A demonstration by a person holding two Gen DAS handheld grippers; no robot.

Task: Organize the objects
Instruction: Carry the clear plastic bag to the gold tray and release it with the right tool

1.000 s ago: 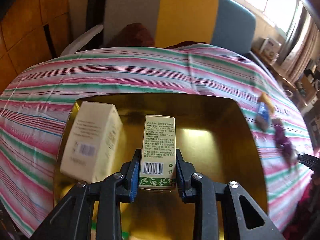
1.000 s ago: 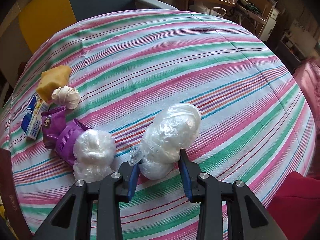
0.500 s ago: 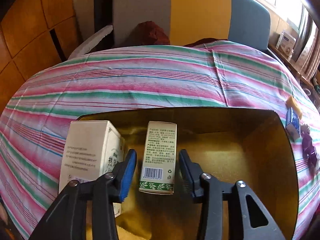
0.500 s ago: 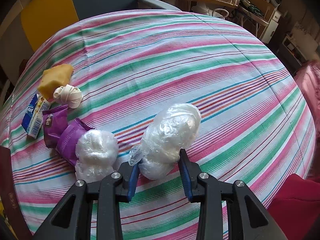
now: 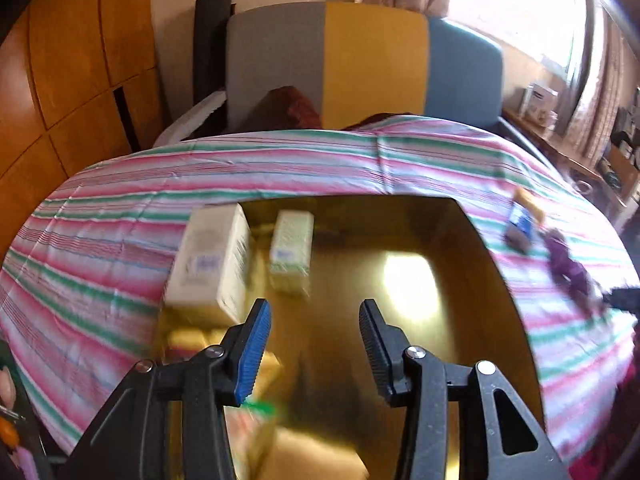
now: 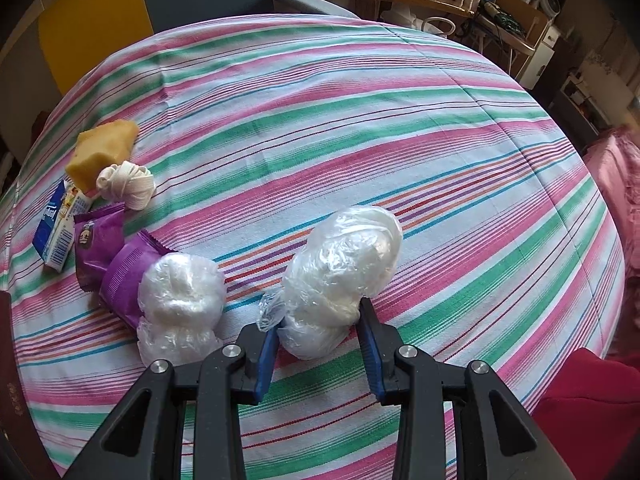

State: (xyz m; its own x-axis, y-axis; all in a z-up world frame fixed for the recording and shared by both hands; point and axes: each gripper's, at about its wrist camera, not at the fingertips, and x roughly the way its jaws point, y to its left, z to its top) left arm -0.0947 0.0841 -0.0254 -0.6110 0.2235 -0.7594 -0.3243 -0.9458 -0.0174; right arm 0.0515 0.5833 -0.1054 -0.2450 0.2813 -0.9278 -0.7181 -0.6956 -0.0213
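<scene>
In the left wrist view a gold box [image 5: 472, 248] lies open on the striped cloth. A small green-white carton [image 5: 291, 249] stands inside it beside a larger cream carton [image 5: 210, 262]. My left gripper [image 5: 314, 326] is open and empty, pulled back above the box. In the right wrist view my right gripper [image 6: 318, 334] holds a clear plastic-wrapped white bundle [image 6: 342, 276] between its jaws on the cloth. A second wrapped bundle [image 6: 180, 300] lies to its left.
Left of the bundles lie two purple snack packets [image 6: 108, 252], a blue-white carton [image 6: 56, 232], a white cord knot [image 6: 126, 182] and a yellow sponge [image 6: 102, 150]. A grey, yellow and blue chair [image 5: 360, 64] stands behind the table. More packets lie at the box's near end.
My left gripper opened, let go of the small green-white carton and drew back; the carton now stands in the box. The right gripper has stayed on its bundle.
</scene>
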